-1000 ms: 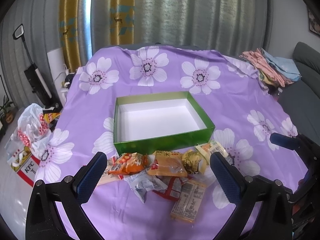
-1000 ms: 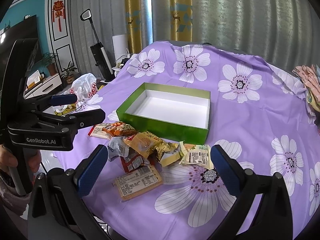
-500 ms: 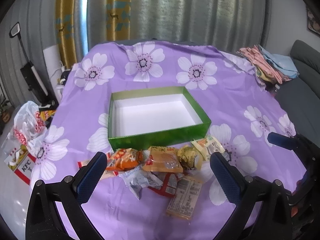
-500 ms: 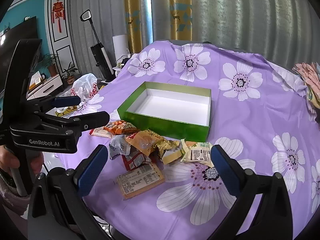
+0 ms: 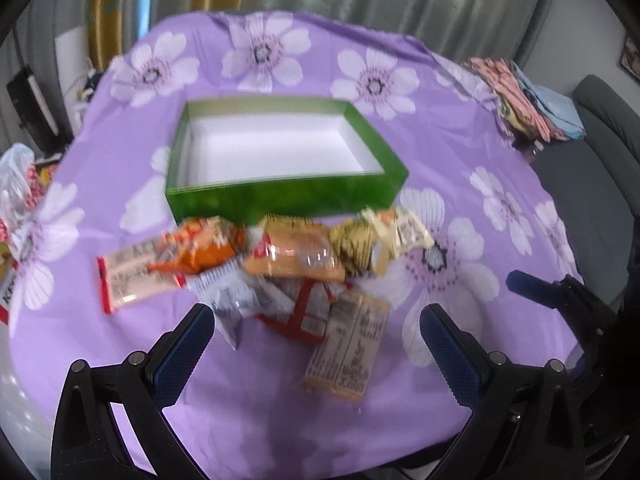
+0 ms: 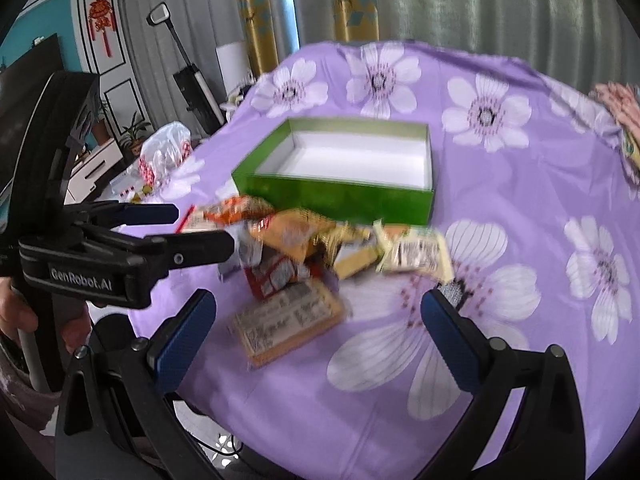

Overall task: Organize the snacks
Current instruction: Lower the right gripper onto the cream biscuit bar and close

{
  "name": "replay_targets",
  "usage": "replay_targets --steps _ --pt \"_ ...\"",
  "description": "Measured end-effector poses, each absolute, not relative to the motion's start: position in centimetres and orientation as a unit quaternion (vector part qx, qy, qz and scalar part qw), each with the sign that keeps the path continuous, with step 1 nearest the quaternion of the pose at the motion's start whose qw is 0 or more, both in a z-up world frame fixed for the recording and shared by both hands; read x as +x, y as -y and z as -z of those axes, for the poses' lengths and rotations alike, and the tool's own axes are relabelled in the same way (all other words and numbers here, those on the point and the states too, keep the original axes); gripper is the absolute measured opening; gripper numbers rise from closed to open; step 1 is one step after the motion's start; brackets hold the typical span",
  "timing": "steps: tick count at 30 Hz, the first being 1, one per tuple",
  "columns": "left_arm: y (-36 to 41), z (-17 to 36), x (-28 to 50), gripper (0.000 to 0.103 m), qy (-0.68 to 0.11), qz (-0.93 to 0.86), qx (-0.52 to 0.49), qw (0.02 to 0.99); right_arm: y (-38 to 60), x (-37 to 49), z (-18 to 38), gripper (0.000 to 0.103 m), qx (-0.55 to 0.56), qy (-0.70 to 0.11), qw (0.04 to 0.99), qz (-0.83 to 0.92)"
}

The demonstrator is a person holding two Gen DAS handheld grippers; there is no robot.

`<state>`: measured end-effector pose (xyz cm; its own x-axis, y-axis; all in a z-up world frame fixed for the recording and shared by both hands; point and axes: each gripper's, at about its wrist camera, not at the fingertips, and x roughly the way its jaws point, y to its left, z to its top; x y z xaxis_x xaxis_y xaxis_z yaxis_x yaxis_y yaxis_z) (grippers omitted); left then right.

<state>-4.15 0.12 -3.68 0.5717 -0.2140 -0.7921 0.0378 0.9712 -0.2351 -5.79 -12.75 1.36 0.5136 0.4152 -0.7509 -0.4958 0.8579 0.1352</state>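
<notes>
The left tool point(image 5: 316, 344) is spread wide and holds nothing; it hangs over the near edge of the counter point(image 5: 460, 152), which carries a purple cloth with white flowers. The right tool point(image 6: 318, 328) is also wide and holds nothing. On the body of the left tool, in the right wrist view, I read "GenRobot.AI". The pile of snacks point(image 5: 280, 264) lies near this edge, just before the green box point(image 5: 280, 194), whose white inside holds nothing. The writing on the packets is too blurred to read.
</notes>
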Motion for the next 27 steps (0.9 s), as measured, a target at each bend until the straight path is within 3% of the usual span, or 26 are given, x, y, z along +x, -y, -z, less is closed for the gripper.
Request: replay_targets --steps 15,24,26,27 --pt "0.3 9.3 -4.4 0.102 -0.502 0.147 -0.122 0.843 10.6 -7.5 5.5 0.102 -0.015 -0.474 0.826 -0.303" --pt "0.6 11.3 -3.1 0.078 -0.507 0.153 -0.136 0.837 9.4 -7.1 8.2 0.096 -0.013 -0.478 0.824 -0.305" --pt "0.6 11.3 -2.8 0.070 -0.506 0.162 -0.145 0.835 9.3 -7.0 8.3 0.093 -0.017 -0.469 0.829 -0.303" --pt "0.5 11.3 -2.8 0.060 -0.508 0.166 -0.149 0.832 9.3 -6.9 8.4 0.092 -0.015 -0.468 0.830 -0.304"
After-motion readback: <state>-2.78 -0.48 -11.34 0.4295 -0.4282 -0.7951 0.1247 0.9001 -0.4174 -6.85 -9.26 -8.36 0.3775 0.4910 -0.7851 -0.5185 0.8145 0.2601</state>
